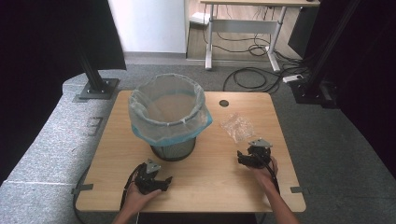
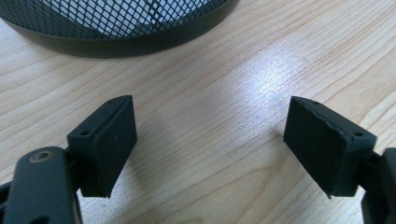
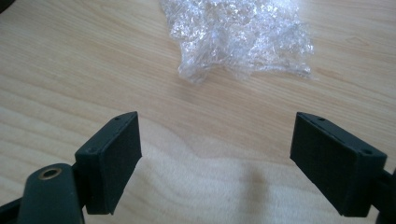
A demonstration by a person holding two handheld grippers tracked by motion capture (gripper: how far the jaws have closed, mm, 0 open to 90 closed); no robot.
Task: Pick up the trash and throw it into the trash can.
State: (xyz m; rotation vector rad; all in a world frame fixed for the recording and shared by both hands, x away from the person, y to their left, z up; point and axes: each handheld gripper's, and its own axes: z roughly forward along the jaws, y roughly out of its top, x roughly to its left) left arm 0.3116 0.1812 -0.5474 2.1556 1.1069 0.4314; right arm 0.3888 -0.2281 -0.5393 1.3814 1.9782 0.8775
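Observation:
A black mesh wastebasket (image 1: 170, 119) lined with a clear and blue bag stands on the wooden table (image 1: 210, 186), left of centre. A crumpled piece of clear plastic wrap (image 1: 237, 127) lies to its right. My left gripper (image 1: 159, 183) rests near the front edge, just in front of the basket, open with bare wood between its jaws; the basket's base (image 2: 116, 28) is close ahead of it. My right gripper (image 1: 247, 157) sits just short of the plastic wrap (image 3: 238, 35), open and holding nothing.
A round cable hole (image 1: 223, 102) is in the table's back. Black frame posts (image 1: 95, 79) stand at the back left and right. Cables and a power strip (image 1: 294, 78) lie on the carpet behind, by a white desk (image 1: 243, 28).

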